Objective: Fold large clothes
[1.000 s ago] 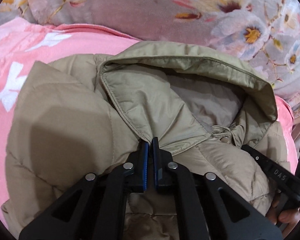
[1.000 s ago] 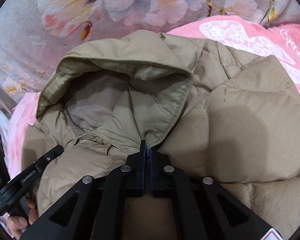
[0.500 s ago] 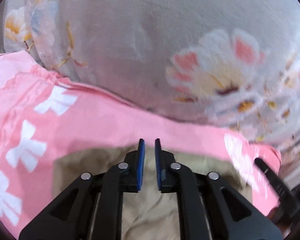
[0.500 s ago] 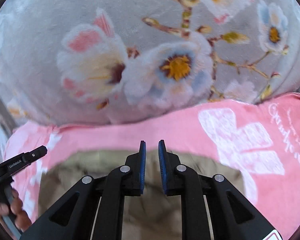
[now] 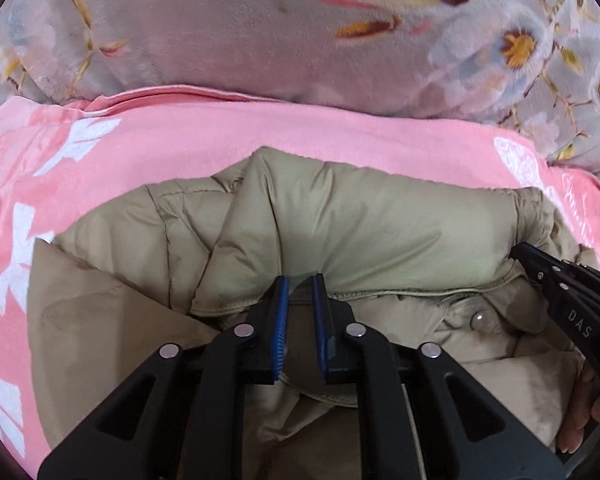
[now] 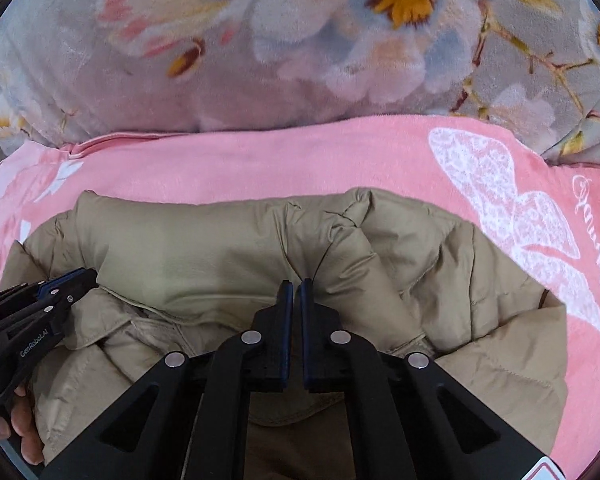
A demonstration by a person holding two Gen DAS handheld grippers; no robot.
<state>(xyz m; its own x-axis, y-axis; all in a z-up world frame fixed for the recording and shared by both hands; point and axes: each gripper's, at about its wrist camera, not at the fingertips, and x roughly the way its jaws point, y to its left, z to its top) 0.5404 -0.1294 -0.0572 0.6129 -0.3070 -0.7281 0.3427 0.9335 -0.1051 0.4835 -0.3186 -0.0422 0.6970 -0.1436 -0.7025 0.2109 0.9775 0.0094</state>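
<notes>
A puffy tan jacket [image 5: 380, 220] lies on a pink blanket [image 5: 220, 128] with white shapes on it. One white shape looks like a butterfly [image 6: 512, 216], and curly white writing [image 6: 596, 216] runs next to it, but it is too bent to read. Behind the pink blanket is a soft grey blanket [image 6: 300, 60] with big flowers in white, pink and yellow. It rises up like a wall at the back.

The jacket's hood is folded down over its front, making a fat roll across the middle. Under the roll's edge a small round snap button [image 5: 477, 319] shows.

The left gripper [image 5: 300, 284] has its blue pads a little apart, right at the edge of the hood roll. A bit of cloth may sit between the tips, but it is hard to be sure. The right gripper [image 6: 295, 288] is closed, its tips at a crease in the jacket. Its jaws have just come together.

Each camera sees the other gripper off to the side, with fingers [image 6: 20, 416] wrapped round its handle. One black handle says "DAS" [image 5: 578, 323]. The other says "GenRobot.AI" [image 6: 34, 342].
</notes>
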